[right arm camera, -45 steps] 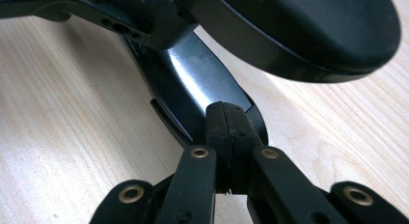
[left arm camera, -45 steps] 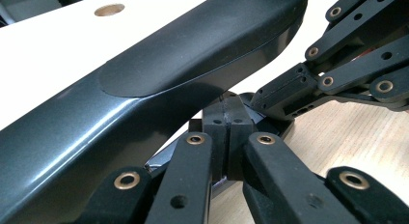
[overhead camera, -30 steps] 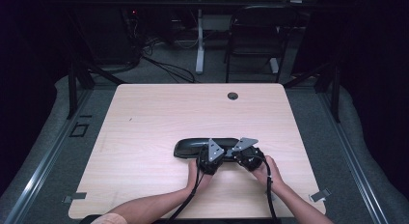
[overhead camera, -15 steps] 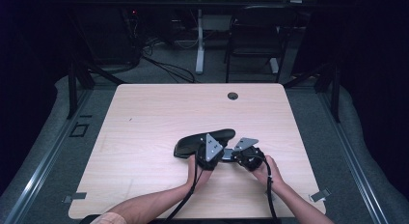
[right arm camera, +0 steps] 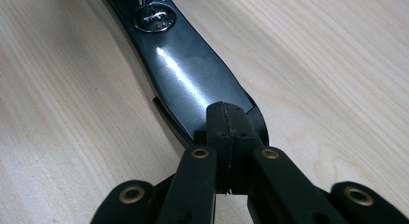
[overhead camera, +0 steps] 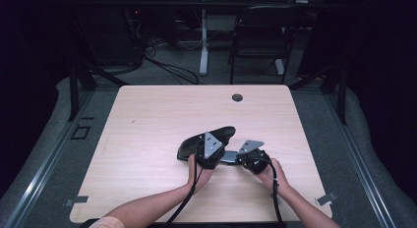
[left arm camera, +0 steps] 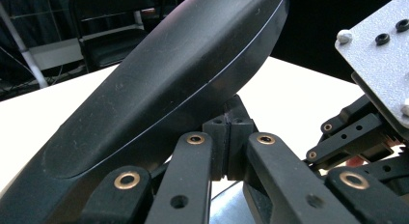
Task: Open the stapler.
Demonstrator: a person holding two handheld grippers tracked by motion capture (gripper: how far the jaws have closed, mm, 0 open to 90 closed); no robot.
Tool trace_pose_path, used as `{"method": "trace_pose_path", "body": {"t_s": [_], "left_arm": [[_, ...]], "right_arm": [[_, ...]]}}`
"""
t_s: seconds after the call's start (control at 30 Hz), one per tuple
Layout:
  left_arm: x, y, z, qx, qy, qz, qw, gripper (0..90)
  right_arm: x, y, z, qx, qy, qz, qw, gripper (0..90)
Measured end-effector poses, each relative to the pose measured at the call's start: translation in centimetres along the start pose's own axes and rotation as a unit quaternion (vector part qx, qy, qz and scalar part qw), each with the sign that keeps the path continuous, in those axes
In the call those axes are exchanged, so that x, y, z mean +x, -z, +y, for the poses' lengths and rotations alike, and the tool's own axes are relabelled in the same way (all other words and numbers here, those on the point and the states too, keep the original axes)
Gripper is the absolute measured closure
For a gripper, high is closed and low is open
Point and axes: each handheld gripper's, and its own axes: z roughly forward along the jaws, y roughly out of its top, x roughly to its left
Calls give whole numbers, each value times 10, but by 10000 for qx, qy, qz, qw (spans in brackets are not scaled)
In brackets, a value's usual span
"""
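The person's two forearms came in from the near edge of the table point(overhead camera: 147, 120) and met just right of its middle, wrists angled inward so that the two tongs faced each other closely. The left hand point(overhead camera: 200, 171) gripped the left tongs point(overhead camera: 210, 152) from below and behind, its grey plate tipped up toward the far side; the right hand point(overhead camera: 273, 173) held the right tongs point(overhead camera: 248, 156) lower, pointing left toward the other pair.

Between and just beyond them lay a black hinged object, apparently a large stapler point(overhead camera: 206, 139). Its rounded upper arm point(left arm camera: 159, 84) rose at a slant away from the left tongs, lifted clear of the table at its far end. In the left gripper view the jaws were pressed together just beneath that upper arm, their tips against its underside; whether anything thin was pinched between them could not be told. The right tongs' grey plate showed at that view's right edge, near by.

In the right gripper view the jaws were closed on the near end of the flat, glossy base plate point(right arm camera: 188, 74), which stretched straight ahead along the table, a round metal fitting point(right arm camera: 153, 16) at its far end.
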Motion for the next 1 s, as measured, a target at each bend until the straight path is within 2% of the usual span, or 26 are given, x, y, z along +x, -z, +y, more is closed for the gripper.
{"method": "trace_pose_path", "body": {"t_s": [0.17,0.4,0.53,0.77,1.0], "left_arm": [[1,2,2,20,38,-44,10000,900],[1,6,4,33,59,-145,9999,900],[2,8,6,28,77,-156,9998,900],[9,15,12,-7,299,-219,9993,900],[15,21,17,-49,346,-215,9992,900]], "right_arm": [[1,0,1,60,88,-27,9999,900],[0,-1,1,6,41,66,10000,900],[0,0,2,87,124,36,9999,900],[0,0,3,122,211,-4,9997,900],[0,1,3,140,192,3,9997,900]]}}
